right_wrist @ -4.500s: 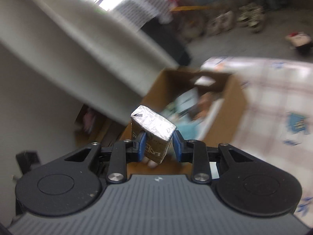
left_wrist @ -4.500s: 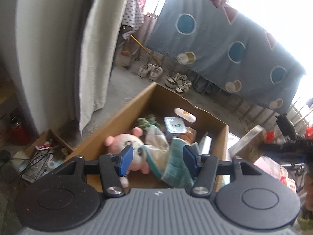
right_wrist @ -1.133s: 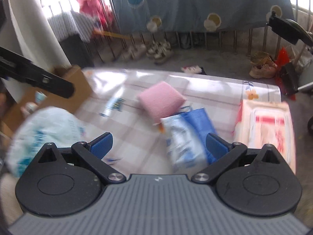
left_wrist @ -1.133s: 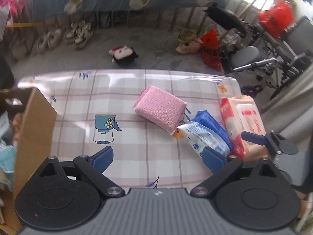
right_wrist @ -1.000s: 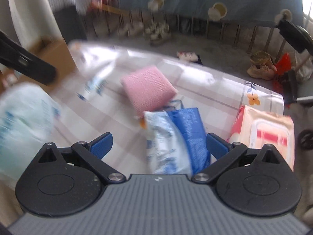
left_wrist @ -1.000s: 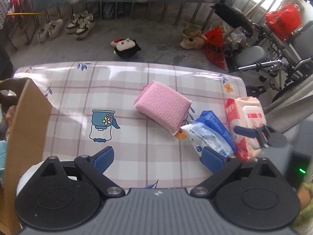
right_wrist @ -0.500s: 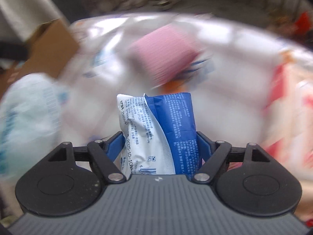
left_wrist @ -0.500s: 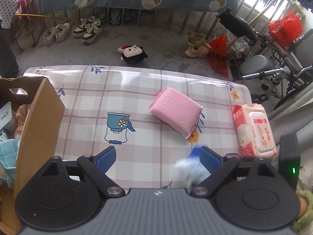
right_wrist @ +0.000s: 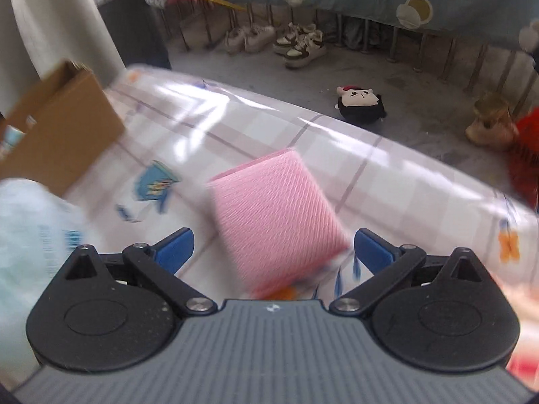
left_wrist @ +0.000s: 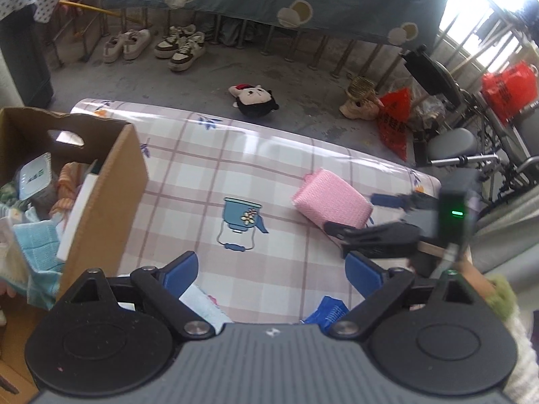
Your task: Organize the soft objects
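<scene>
The right gripper stands with its jaws spread wide and empty; they have just been opening, after half a second ago clamping the blue-and-white packet, which is no longer between them. Just beyond the fingertips lies the pink sponge-like pad on the checked tablecloth, centred between the 2 pads but not touched. My reading is that the packet has been let go and the pad is the next pick.

The left gripper is also apart and holds nothing. Below its near edge a corner of the blue packet shows on the cloth, so it has come to the near side of the table, away from its spot beside the pad 1 second ago. At far left the cardboard box holds cloths and packets already sorted. From the left view the right gripper reaches at the pad's right end.
</scene>
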`<state>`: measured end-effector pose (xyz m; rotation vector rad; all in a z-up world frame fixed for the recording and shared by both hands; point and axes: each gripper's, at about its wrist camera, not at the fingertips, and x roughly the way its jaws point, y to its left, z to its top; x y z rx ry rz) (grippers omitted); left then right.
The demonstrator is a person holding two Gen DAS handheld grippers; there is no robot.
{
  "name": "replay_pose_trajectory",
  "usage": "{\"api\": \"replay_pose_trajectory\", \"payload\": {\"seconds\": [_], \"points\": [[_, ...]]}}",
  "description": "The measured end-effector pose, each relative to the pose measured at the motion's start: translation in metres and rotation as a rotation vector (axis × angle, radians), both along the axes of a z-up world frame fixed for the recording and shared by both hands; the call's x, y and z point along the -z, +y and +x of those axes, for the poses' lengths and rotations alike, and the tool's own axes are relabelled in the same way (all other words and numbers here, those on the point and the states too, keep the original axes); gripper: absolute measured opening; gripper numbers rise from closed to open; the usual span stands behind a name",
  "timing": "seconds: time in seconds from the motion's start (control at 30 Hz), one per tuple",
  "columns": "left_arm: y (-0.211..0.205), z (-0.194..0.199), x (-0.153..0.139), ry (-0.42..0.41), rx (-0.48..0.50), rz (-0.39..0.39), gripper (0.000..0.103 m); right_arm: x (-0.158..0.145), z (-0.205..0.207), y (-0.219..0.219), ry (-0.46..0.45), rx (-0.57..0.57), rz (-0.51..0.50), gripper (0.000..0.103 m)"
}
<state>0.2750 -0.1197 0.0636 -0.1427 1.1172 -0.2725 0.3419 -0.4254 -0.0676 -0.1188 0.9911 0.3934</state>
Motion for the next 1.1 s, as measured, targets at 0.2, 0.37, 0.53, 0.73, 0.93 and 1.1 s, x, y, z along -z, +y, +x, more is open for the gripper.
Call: {"api": "replay_pose_trajectory", "payload": {"seconds": [0.2, 0.37, 0.53, 0.73, 0.93, 1.1], "points": [[0.012, -0.006, -0.007, -0.011, -0.026, -0.01, 0.096, 0.033, 0.016, 0.022, 0.001, -0.05, -0.063, 0.102], [0.015, -0.017, -0.011, -0.009, -0.026, -0.035, 0.096, 0.022, -0.005, 0.01, 0.052, -0.007, -0.038, 0.083], [0.017, -0.047, -0.022, -0.024, -0.017, -0.092, 0.096, 0.005, -0.052, -0.028, 0.111, 0.097, 0.028, 0.082], [0.013, -0.112, -0.036, -0.063, 0.052, -0.124, 0.096, -0.022, -0.138, -0.071, 0.124, 0.203, 0.304, 0.082], [-0.011, -0.179, -0.023, -0.065, 0.141, -0.154, 0.096, -0.013, -0.193, -0.086, 0.14, 0.248, 0.436, 0.082], [-0.046, -0.213, 0.001, -0.09, 0.224, -0.169, 0.095, -0.01, -0.208, -0.096, 0.102, 0.275, 0.478, 0.082]]}}
